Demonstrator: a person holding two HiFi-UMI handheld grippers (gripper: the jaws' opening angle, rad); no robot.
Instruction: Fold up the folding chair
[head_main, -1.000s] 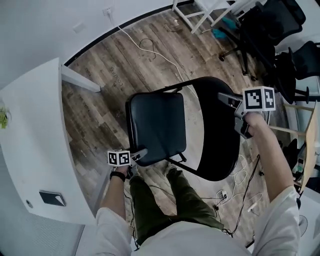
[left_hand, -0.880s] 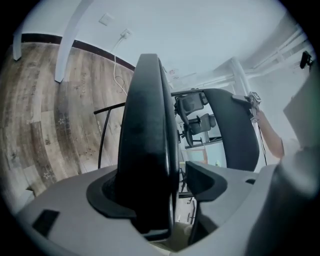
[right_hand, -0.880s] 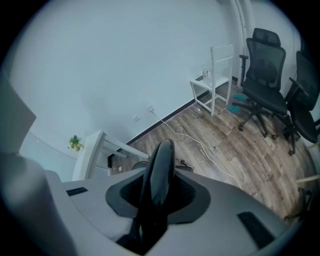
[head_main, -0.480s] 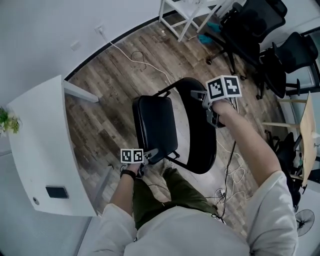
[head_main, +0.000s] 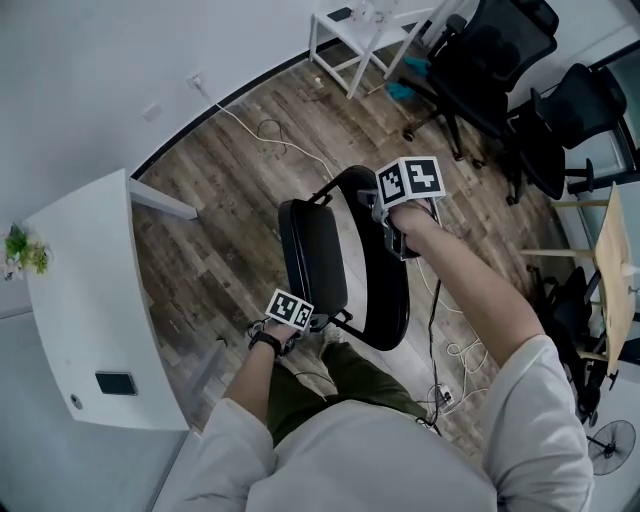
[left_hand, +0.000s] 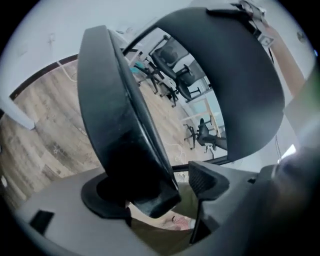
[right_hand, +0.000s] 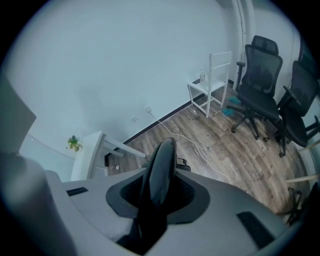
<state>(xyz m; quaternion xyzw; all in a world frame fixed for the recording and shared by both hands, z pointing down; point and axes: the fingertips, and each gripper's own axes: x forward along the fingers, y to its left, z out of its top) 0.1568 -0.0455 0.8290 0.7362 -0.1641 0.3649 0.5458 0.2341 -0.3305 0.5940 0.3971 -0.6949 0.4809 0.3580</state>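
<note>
Backrest (head_main: 385, 290) is clamped by right hand-held gripper (head_main: 380, 208); seat (head_main: 312, 255) edge sits between opening left hand-held gripper (head_main: 318, 321) jaws. Seat should be pushed flush, backrest kept steady.

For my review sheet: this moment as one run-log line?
black padded folding chair: seat tipped up near backrest | left gripper: opening, seat edge between jaws | right gripper: shut on backrest

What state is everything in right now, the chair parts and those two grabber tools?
seat: tipped up on edge, close to the backrest, not yet flat against it.
backrest: top edge clamped.
left gripper: jaws opening, seat's edge between them.
right gripper: shut on backrest.
office chairs: standing upright, unoccupied.
</note>
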